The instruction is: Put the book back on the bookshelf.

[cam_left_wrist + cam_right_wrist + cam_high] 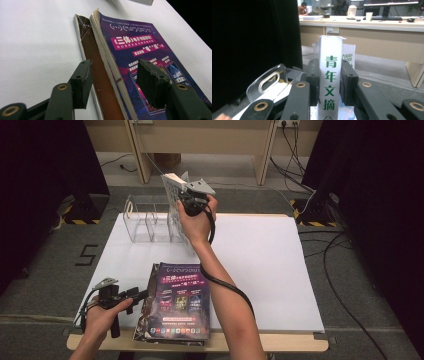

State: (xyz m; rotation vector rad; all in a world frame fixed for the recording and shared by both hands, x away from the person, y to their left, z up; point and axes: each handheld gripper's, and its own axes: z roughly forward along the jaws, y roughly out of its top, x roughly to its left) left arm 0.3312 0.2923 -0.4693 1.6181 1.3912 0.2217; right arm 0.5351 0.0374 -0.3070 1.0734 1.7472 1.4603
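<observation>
White magazine (330,77) | spine upright | clamped in right tongs (329,85)

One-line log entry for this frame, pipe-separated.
right hand-held gripper: shut on white magazine, above clear rack | left hand-held gripper: open, astride edge of magazine stack | table

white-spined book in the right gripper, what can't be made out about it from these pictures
- Front cover of the white-spined book: right gripper view is spine-on, with the right gripper clamping both sides.
- Spine's bottom: cut off by that view's lower edge.
- High view: the book is small, partly behind the hand.
- Whether it has entered the clear organizer: cannot tell.
</observation>
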